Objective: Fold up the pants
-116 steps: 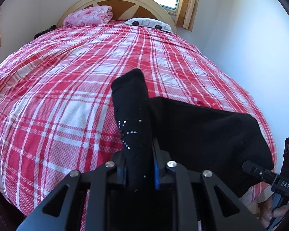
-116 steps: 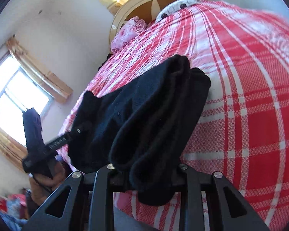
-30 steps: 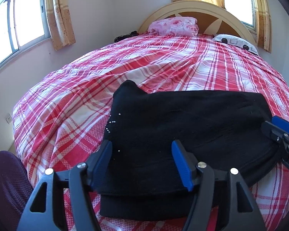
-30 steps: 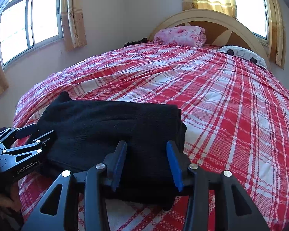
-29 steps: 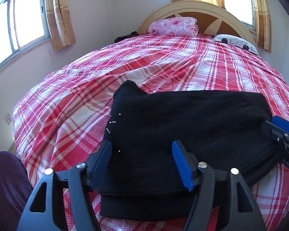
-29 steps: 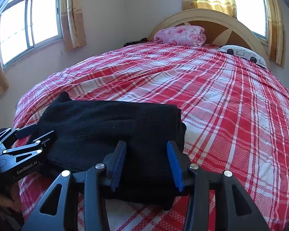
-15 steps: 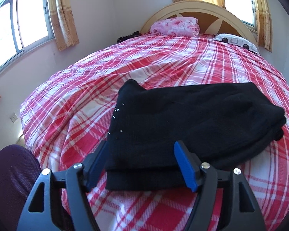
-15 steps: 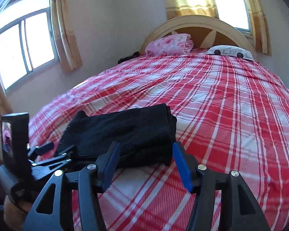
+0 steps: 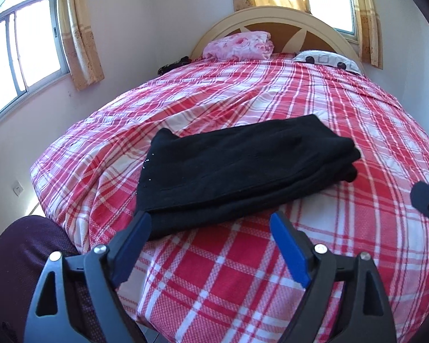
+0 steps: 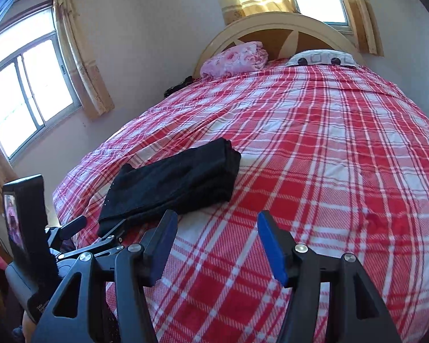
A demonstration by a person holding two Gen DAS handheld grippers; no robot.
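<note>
The folded black knit pants (image 9: 243,168) lie on the red checked bedspread (image 9: 314,105). The left gripper (image 9: 208,234) is opening with nothing inside, and the right gripper (image 10: 214,243) is spread and empty. The left gripper's near finger (image 9: 134,234) looks very close to the edge, though I can't be sure, and could snag and undo the fold.

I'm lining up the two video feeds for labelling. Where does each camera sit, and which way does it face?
Left wrist: on the left hand-held gripper, facing up the bed toward the headboard; jaws opening, nothing between them; folded black pants just ahead; the right hand-held gripper's tip at the right edge.
Right wrist: on the right hand-held gripper, same heading, from further right; open and empty; the left hand-held gripper at lower left.
Shared: pants, plaid bed, pink pillow, headboard, windows.
</note>
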